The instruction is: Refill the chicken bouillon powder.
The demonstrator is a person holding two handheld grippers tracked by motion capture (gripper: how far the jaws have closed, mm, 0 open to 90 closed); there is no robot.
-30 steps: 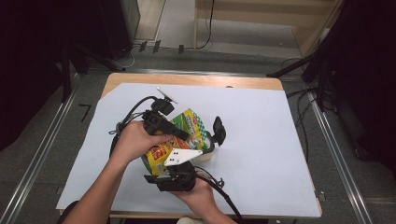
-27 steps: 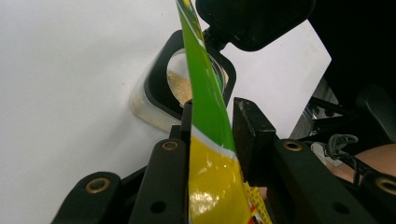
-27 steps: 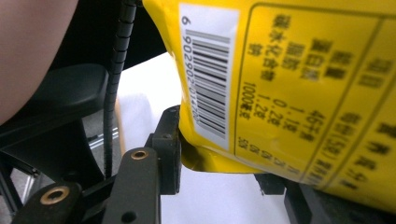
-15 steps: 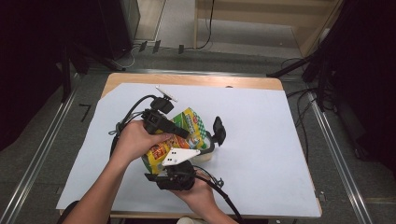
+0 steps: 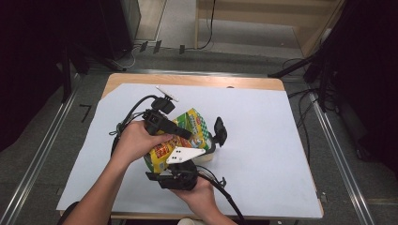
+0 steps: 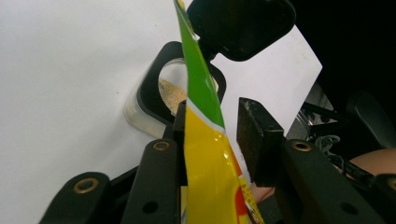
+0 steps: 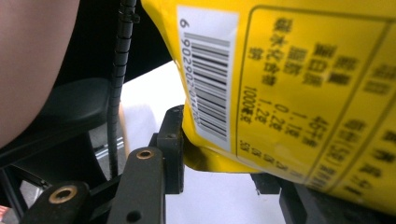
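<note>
Two grippers on your snack bag (image 5: pixel 187 133), centre frame.
Left gripper (image 6: pixel 219 140) jaws, just opening, stand loose around its edge; right gripper (image 7: pixel 224 172) jaws clamp its lower corner.

A wooden desk (image 5: pixel 197 79) carries a large white sheet (image 5: pixel 263 154) that covers nearly all of its top — only a strip of wood shows along the far edge — while grey floor (image 5: pixel 42 154) with metal rails (image 5: pixel 335 150) flanks it left and right.
</note>
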